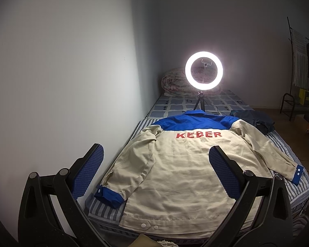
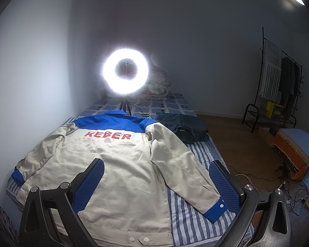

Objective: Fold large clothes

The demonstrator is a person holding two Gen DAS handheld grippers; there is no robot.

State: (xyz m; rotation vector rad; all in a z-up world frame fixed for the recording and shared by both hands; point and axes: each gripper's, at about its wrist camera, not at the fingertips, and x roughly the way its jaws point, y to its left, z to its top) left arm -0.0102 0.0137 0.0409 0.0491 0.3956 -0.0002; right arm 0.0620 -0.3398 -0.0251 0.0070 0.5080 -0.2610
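We judged the folding not yet begun: the jacket [image 1: 175, 168] lay spread flat, back up, on the striped sheet [image 2: 197, 222] of the bed, red lettering (it read KEBER) across the shoulders below the blue yoke, both sleeves out to the sides and nothing turned in. Everything was left to do, as far as we could see: sleeves in, sides over, hem up. Our left gripper [image 1: 156, 170] hung above the jacket's near left part with its fingers spread wide and nothing between them; our right gripper [image 2: 157, 182] hung over the right half, just as wide and just as empty. The left view showed us the left cuff [image 1: 109, 195], blue and snapped, lying by the wall-side edge, which the right view caught only small at its margin. The right view gave the right cuff [image 2: 213, 211] close under the right finger, and more of the room: the floor with loose cables [image 2: 286, 189], the clothes rack [image 2: 278, 78], and the dark folded clothes [image 2: 185, 127] beside the collar. Both showed the ring light [image 1: 204, 72] at the far end.
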